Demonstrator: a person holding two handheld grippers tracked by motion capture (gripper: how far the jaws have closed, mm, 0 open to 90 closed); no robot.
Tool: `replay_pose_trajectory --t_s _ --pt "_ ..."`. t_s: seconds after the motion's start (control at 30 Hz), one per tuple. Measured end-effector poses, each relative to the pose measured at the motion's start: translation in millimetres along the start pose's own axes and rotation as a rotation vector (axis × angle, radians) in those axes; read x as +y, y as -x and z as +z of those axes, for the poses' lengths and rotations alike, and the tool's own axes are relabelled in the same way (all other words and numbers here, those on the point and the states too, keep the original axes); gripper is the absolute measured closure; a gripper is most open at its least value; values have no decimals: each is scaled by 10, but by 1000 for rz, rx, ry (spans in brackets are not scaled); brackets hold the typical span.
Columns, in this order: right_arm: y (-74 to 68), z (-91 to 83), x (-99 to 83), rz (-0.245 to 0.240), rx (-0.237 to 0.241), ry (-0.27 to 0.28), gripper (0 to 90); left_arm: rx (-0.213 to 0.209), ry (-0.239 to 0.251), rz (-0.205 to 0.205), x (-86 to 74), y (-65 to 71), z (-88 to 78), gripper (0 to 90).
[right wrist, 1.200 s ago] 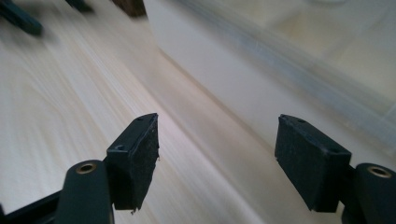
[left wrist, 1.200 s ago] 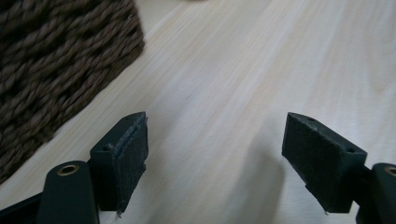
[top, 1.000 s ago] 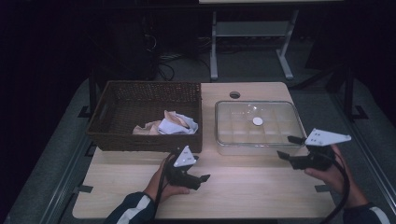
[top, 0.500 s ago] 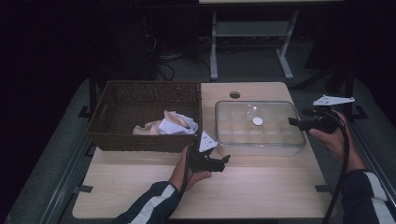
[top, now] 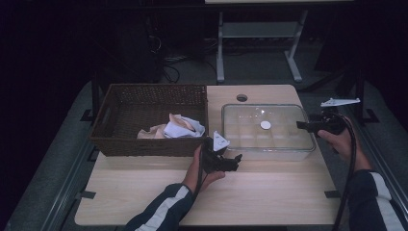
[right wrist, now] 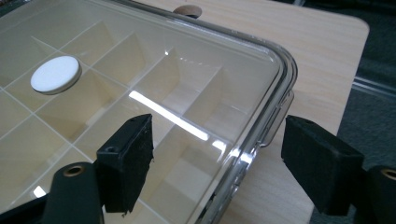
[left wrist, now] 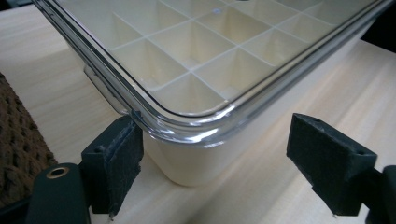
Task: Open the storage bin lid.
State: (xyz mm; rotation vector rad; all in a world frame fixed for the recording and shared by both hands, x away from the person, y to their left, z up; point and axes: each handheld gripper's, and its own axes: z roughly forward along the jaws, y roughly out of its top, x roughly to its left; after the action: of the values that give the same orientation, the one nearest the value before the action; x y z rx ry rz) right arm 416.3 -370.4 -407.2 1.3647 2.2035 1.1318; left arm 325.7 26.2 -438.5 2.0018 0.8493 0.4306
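Observation:
A cream compartment box with a clear lid stands on the table, and a white disc sits on the lid. My left gripper is open at the box's near left corner. In the left gripper view that corner lies between the pads of the left gripper, apart from both. My right gripper is at the box's right side, and its jaws have just been opening. The lid's edge and latch sit untouched inside the right gripper.
A dark wicker basket holding crumpled cloths stands left of the box. The wooden table has a round hole behind the box. A metal stand's legs rise beyond the far edge.
My left gripper has slid right along the table to the box's near left corner. My right gripper has moved from the box's near right corner farther back along its right side.

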Motion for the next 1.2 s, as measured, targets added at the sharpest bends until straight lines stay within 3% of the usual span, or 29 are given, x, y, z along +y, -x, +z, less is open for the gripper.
replay_pose_trajectory --t_s 0.1,0.2,0.23,0.33,0.4,0.53,0.83,0.87,1.03,1.2 --pt "79 47 -37 53 60 11 220 16 8 -5 6 9 40 185" --pt "122 77 -51 75 93 18 200 20 9 -3 8 6 46 185" --pt "186 122 -68 117 133 23 185 15 11 -6 5 3 48 185" --pt "222 149 -77 134 157 32 178 -27 26 -33 -13 -35 28 186" --pt "278 205 -91 151 197 45 154 -62 49 -76 -30 -65 16 197" --pt "302 272 -112 171 256 64 140 -73 62 -86 -35 -69 13 198" --pt "285 297 -165 165 236 144 160 -75 86 -101 -42 -91 -16 213" --pt "285 301 -171 172 239 151 159 -111 118 -123 -37 -119 -61 218" --pt "275 291 -197 164 215 202 203 -107 100 -110 -36 -131 -56 227" --pt "281 265 -223 157 220 219 235 -98 102 -115 -44 -127 -62 258"
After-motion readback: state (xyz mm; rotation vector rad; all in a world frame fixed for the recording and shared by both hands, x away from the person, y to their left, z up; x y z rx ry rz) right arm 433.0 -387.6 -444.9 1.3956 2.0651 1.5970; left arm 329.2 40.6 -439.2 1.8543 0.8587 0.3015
